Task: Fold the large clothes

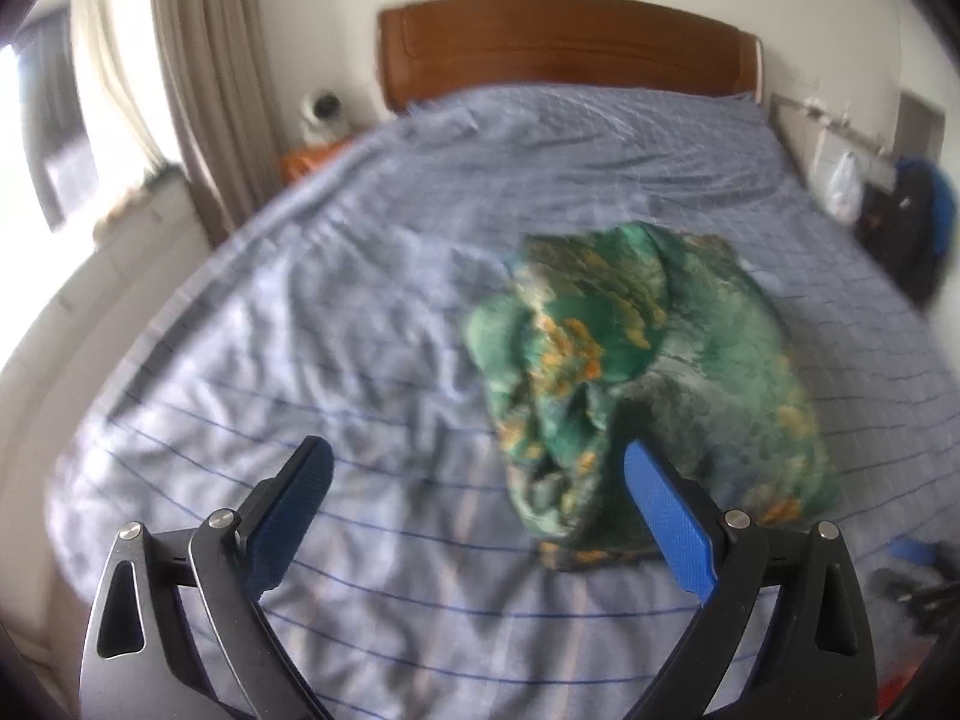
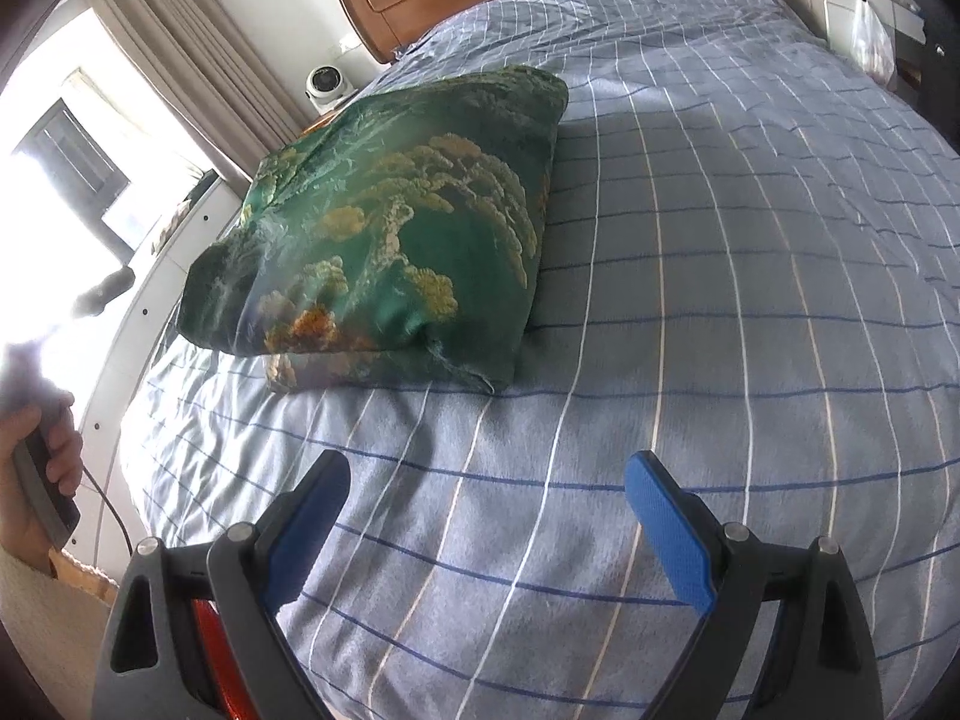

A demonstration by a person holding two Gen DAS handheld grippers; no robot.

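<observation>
Checked blue bedding covers the bed (image 2: 720,240), where the green garment (image 2: 396,240) lies apparently folded, seemingly finished; left gripper (image 1: 474,510) and right gripper (image 2: 486,516) hover spread, empty, nearby.

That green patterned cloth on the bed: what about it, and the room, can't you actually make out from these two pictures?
- Green cloth: left wrist view is motion-blurred; what garment it is stays unclear.
- Its underside: hidden against the bed in both views.
- Left gripper: the right wrist view shows only a hand on its handle, at the glare-washed picture edge.
- Dark items beside the bed: blurred, cut by the edge.
</observation>
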